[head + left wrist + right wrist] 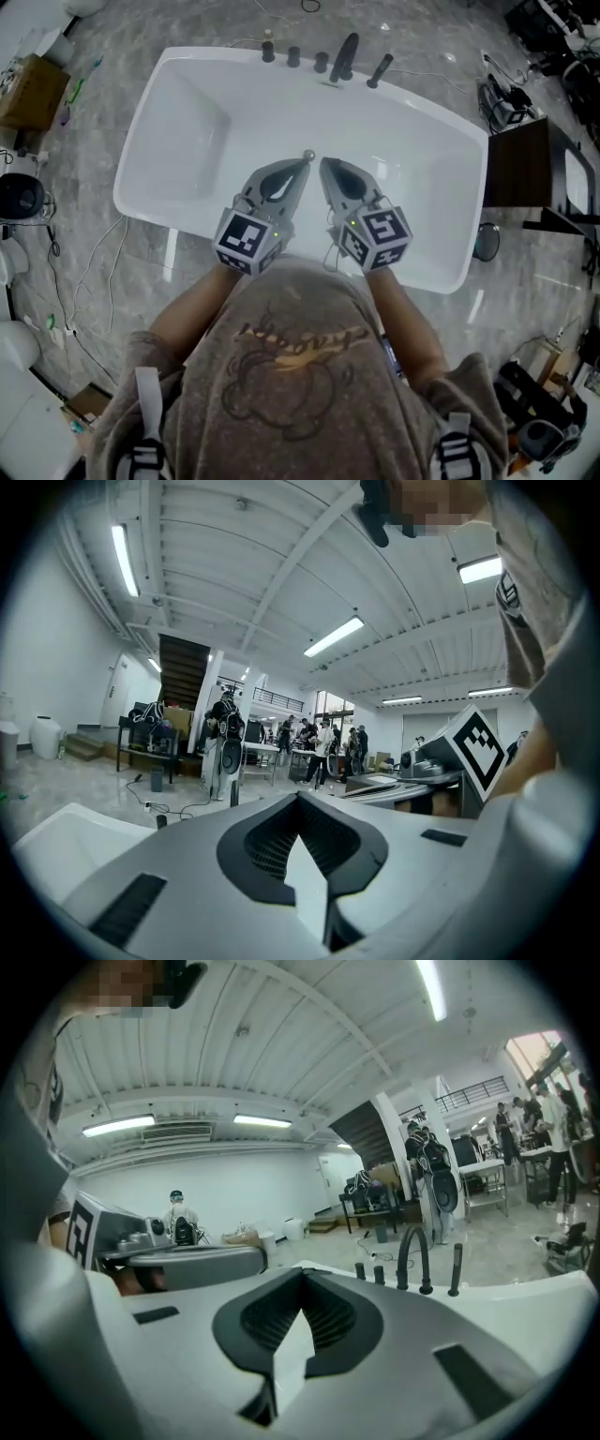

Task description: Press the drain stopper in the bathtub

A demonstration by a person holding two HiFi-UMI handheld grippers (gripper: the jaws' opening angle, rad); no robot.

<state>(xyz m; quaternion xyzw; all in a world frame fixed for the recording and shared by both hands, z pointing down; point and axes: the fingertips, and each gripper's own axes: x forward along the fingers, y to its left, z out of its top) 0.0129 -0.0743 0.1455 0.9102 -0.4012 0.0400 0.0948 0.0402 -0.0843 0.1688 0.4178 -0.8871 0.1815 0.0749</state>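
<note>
The white bathtub (pixel 159 103) fills the middle of the head view. A small round metal drain stopper (pixel 307 155) sits on the tub floor. Both grippers hover side by side above the tub's near part, pointing away from me. The left gripper (pixel 302 165) is shut and empty, its tip just short of the stopper. The right gripper (pixel 324 165) is also shut and empty, its tip to the stopper's right. In the left gripper view the left gripper (pixel 298 795) aims level across the room, its jaws meeting at the tip. In the right gripper view the right gripper (pixel 302 1270) does the same.
A dark faucet (pixel 345 58) (pixel 413 1256) and several dark knobs stand on the tub's far rim. A dark side table (pixel 517 174) is right of the tub. Cables and a cardboard box (pixel 28 90) lie on the marble floor at left. People stand far off (pixel 323 750).
</note>
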